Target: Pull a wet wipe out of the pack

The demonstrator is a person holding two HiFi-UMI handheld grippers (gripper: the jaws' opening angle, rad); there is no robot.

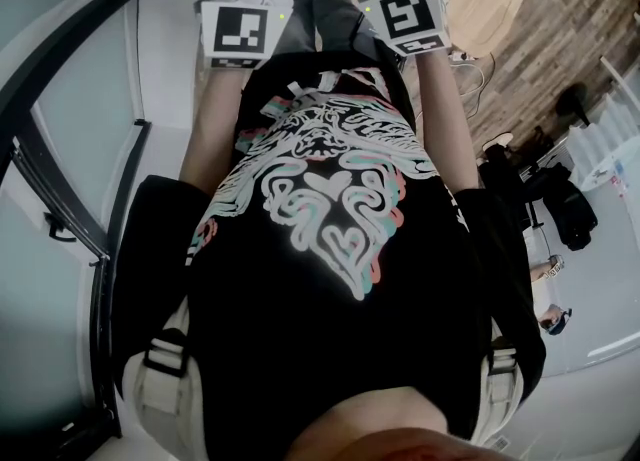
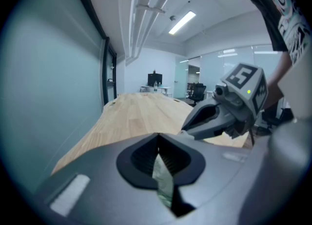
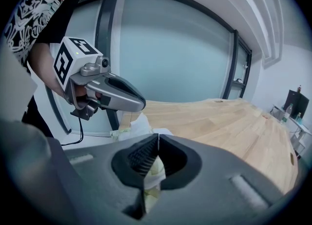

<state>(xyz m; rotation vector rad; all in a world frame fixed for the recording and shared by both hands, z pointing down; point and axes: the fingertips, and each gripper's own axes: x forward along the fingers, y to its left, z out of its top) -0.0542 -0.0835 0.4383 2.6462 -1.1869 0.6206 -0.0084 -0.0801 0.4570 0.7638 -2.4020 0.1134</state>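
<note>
The left tongs (image 2: 158, 141) are gripping the greenish pack (image 2: 164, 180) at six o'clock of their view, probably anchoring it on the desk (image 2: 136, 116) edge, while the right tongs (image 3: 157, 140), shut narrowly, are pinching the white wet wipe (image 3: 153, 173) for pulling.

left gripper (image 3: 140, 104) sat left of right gripper (image 2: 187, 125), tips close together over near end of the surface (image 2: 141, 109). pack (image 3: 119, 133) lay on that end, below left gripper; wipe (image 3: 139, 121) above pack, between right gripper's jaws. glass wall (image 2: 48, 97) ran along surface's left.
</note>
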